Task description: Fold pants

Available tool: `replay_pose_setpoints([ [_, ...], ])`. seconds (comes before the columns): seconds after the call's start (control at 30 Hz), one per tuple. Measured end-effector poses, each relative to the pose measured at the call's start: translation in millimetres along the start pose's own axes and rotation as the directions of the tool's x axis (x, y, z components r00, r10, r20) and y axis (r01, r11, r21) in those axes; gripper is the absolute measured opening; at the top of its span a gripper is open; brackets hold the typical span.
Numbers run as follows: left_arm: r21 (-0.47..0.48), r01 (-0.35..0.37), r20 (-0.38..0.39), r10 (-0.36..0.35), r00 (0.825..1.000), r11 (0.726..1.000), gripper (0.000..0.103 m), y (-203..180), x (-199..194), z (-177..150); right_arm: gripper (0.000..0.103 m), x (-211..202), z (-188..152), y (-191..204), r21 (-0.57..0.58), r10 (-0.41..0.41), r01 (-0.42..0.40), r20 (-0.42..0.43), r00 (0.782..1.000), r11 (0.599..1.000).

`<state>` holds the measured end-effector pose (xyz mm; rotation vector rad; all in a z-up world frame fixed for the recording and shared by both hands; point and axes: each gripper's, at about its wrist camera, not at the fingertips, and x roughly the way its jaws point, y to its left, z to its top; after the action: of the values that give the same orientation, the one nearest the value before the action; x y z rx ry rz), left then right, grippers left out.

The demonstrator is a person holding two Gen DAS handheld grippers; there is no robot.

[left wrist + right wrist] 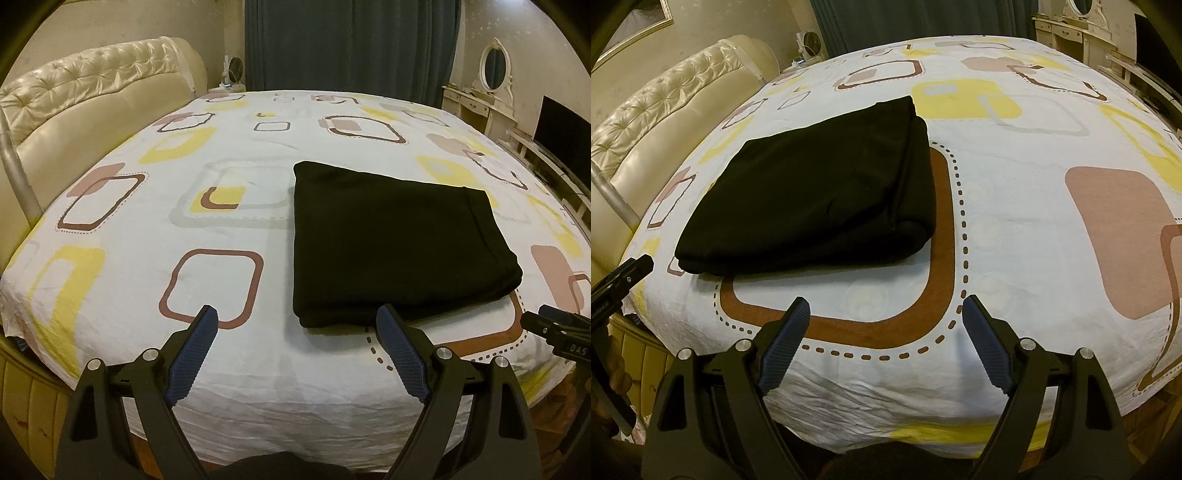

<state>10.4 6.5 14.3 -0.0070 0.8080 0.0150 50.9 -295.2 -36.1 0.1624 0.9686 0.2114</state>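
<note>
Left wrist view: the left tool point(297, 314) hangs over the near edge of the bed point(122, 236), its two blue-padded fingers point(192, 354) spread wide with nothing between them. The black pants point(391, 236) lie on the patterned bedsheet as a folded, roughly square stack, right of centre. The tip of the tool's right-hand finger shows in front of the stack's near edge; whether it touches the cloth cannot be told. The right tool point(561, 328) enters at the right margin, near the stack's near right corner and apart from it. A tufted cream headboard point(99, 96) runs along the left, dark curtains point(351, 40) hang behind the bed, and a white dressing table with an oval mirror point(493, 70) stands at the far right.

Right wrist view: the right tool point(886, 304) is likewise spread wide and empty, over a brown rounded-square print on the sheet. The folded pants point(812, 192) lie ahead and to the left, well clear of both fingers, layered edges visible along the right side. The left tool point(622, 280) shows at the left edge, beside the stack's near left corner.
</note>
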Motion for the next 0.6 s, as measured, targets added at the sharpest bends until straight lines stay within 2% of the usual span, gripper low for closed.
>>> replay_pose_setpoints([
  [0.6, 0.009, 0.059, -0.030, -0.059, 0.998, 0.998, 0.087, -5.6, 1.5, -0.7, 0.084, 5.7, -3.0, 1.1, -0.010, 0.010, -0.010, -0.024, 1.000, 1.000],
])
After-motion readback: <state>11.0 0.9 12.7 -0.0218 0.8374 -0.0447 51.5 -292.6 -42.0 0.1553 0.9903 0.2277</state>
